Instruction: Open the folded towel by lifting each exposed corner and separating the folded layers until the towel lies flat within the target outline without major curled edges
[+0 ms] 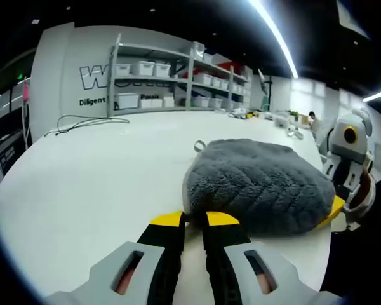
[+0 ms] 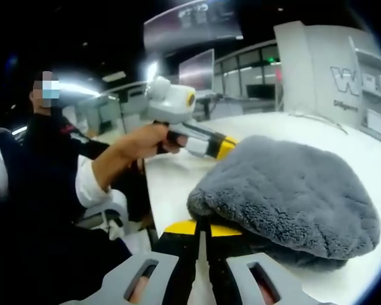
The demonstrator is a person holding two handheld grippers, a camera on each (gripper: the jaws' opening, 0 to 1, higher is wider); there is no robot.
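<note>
Both tools clenched at folded towel (image 1: 257, 184) near edge; grasp of fabric unclear. Left tool (image 1: 195, 220), right tool (image 2: 201, 227): pinch top layer only, lift, peel apart across tabletop (image 1: 95, 178).

The white wall panel (image 1: 76, 70), at about ten o'clock in the left gripper view, carries large outlined letters "WO", cut by shelving, and below them the word "Diligent".
</note>
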